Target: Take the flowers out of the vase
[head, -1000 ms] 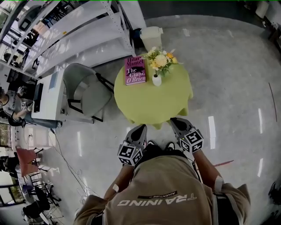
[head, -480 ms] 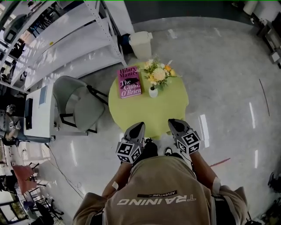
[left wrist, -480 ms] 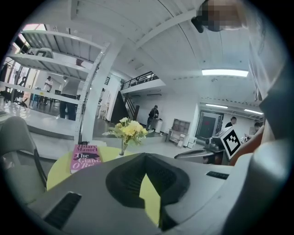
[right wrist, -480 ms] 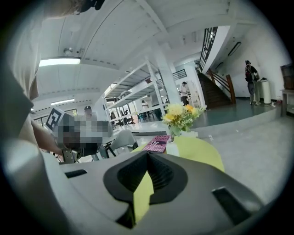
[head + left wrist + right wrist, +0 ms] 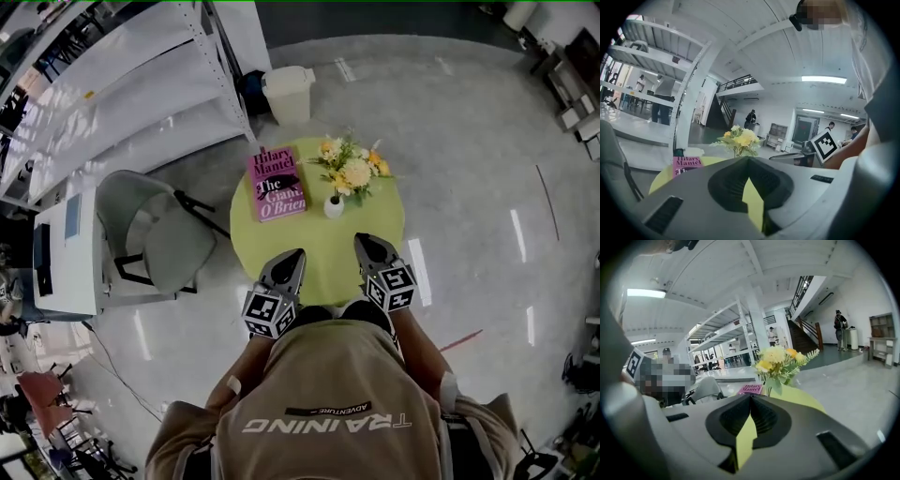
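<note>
Head view looks down on a round yellow-green surface, with a grey chair at its left. A pink book lies on its far left part. Left tongs and right tongs hover over the near edge, each with jaws together on nothing. Just right of the book, the flowers stand upright in the small white vase, apart from both tongs.
</note>
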Motion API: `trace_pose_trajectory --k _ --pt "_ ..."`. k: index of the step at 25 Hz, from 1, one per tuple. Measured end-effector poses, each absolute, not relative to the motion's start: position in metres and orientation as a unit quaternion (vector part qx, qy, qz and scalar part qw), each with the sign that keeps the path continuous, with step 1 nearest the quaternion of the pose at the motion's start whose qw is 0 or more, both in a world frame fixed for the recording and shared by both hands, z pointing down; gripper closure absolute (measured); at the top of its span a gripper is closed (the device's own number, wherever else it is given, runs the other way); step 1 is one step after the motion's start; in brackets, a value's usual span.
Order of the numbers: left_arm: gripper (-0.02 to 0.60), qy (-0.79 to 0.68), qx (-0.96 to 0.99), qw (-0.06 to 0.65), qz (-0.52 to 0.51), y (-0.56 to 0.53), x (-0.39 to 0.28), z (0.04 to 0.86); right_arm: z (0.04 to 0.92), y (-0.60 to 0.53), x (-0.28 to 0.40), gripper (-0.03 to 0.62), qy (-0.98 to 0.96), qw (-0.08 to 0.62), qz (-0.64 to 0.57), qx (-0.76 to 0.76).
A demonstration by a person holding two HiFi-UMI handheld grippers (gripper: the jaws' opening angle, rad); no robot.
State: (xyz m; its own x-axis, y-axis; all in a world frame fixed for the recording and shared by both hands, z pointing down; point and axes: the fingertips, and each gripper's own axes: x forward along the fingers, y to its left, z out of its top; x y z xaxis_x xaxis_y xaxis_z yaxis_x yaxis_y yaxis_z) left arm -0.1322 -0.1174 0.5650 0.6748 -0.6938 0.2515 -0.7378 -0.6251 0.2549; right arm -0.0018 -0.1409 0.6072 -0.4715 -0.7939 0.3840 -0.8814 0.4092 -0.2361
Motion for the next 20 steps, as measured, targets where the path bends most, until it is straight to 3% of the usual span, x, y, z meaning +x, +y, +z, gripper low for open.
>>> trace_pose_trajectory --k 20 --pt "0.58 -0.483 0.846 0.217 0.067 -0.146 -0.129 0.574 0.663 -0.226 0.002 0.572 -0.849 0.16 0.22 0.454"
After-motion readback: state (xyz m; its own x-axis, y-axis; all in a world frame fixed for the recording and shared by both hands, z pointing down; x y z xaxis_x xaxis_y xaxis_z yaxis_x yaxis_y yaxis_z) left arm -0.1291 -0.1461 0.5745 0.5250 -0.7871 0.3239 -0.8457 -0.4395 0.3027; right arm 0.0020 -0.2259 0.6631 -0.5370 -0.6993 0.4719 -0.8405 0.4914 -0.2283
